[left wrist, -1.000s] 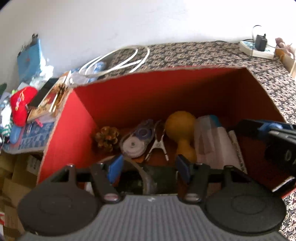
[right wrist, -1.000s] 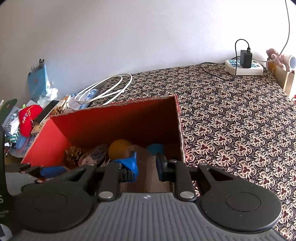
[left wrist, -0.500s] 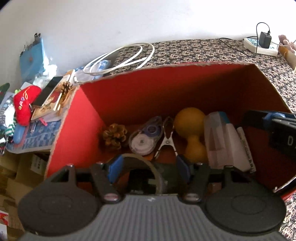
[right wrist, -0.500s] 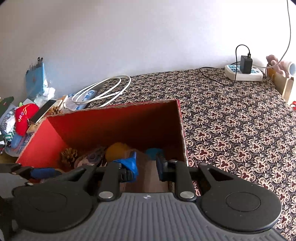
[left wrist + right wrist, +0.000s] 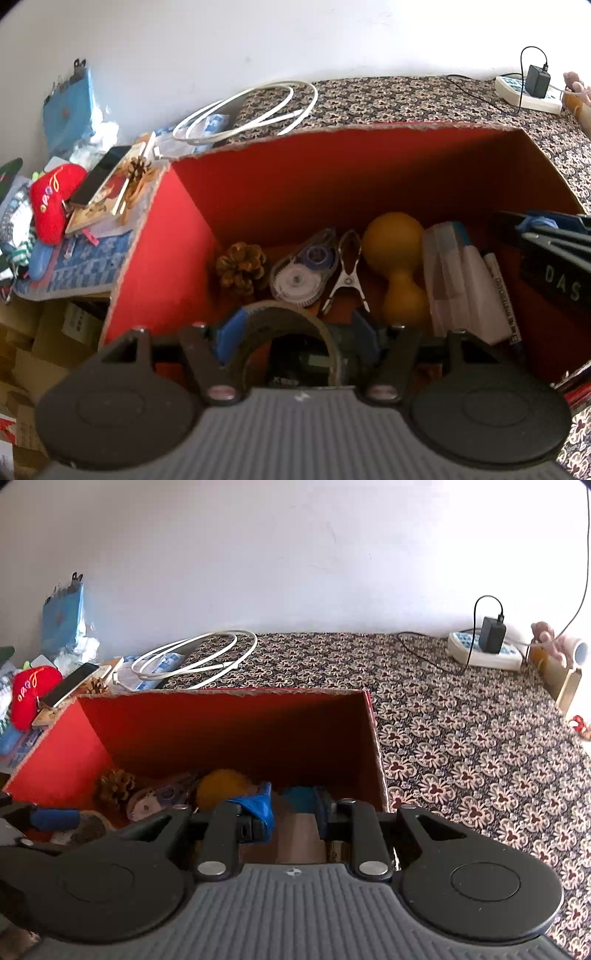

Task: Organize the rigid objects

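Note:
A red cardboard box [image 5: 332,177] stands open on the patterned cloth. In it lie a pine cone [image 5: 242,264], a correction tape [image 5: 303,269], a metal clip [image 5: 347,273], a yellow gourd-shaped thing [image 5: 397,258], a translucent case [image 5: 458,280] and a marker [image 5: 502,291]. My left gripper [image 5: 299,328] hangs over the box's near side, shut on a brown tape roll [image 5: 258,314]. My right gripper [image 5: 293,812] reaches in over the box's right end, and its jaws are opening. Nothing shows clamped between them. A pale brown blur shows through the gap.
A coiled white cable [image 5: 199,657] lies behind the box. A power strip with a charger [image 5: 484,650] sits at the back right. To the left are a red plush [image 5: 29,694], a phone on a book [image 5: 99,177] and other clutter. The patterned cloth [image 5: 461,738] spreads right of the box.
The right wrist view has rolled, so the box's rim now looks level, and its jaws stand slightly wider. The left gripper still holds the tape roll and has barely moved.

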A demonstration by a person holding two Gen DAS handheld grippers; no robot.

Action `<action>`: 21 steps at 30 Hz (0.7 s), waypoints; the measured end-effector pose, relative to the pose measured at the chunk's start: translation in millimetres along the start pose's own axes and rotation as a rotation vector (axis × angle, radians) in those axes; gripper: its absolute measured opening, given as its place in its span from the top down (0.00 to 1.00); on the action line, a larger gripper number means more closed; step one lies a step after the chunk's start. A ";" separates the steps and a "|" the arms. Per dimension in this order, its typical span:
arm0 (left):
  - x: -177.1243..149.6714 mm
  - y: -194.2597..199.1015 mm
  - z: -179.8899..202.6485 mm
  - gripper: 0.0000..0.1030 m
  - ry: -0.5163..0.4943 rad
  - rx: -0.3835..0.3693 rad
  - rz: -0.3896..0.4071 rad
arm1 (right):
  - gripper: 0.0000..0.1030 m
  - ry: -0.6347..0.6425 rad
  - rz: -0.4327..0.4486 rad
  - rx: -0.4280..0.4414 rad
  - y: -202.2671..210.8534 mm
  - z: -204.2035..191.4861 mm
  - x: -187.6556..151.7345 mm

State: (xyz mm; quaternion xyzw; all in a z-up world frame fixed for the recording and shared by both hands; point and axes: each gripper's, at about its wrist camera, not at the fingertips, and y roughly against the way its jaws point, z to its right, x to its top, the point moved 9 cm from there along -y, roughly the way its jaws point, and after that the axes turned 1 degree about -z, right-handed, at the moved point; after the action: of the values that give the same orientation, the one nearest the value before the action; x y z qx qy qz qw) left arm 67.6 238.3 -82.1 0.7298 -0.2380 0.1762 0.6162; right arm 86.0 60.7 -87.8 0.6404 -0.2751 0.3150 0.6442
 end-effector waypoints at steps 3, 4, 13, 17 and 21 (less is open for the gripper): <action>0.9 -0.9 0.3 0.39 -0.007 0.000 -0.001 | 0.93 0.028 0.011 -0.013 0.3 -1.8 -0.7; 1.6 -1.4 -0.4 0.39 0.000 0.001 -0.003 | 0.93 0.039 0.010 -0.013 0.3 -2.3 -1.0; 0.4 -2.6 -3.3 0.39 0.035 -0.003 -0.021 | 0.92 0.014 -0.014 0.036 2.4 -2.0 -0.2; 0.6 -3.0 -4.2 0.39 0.041 0.001 -0.021 | 0.93 -0.007 -0.020 0.058 3.6 -1.5 0.0; 0.0 -2.7 -4.1 0.39 0.035 0.003 -0.017 | 0.93 0.010 -0.018 0.045 3.7 -4.2 -1.6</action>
State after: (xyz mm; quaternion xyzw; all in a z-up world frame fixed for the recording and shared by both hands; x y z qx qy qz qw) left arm 69.2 242.6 -83.6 0.7294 -0.2207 0.1841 0.6208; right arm 81.9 64.7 -86.8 0.6557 -0.2589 0.3183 0.6338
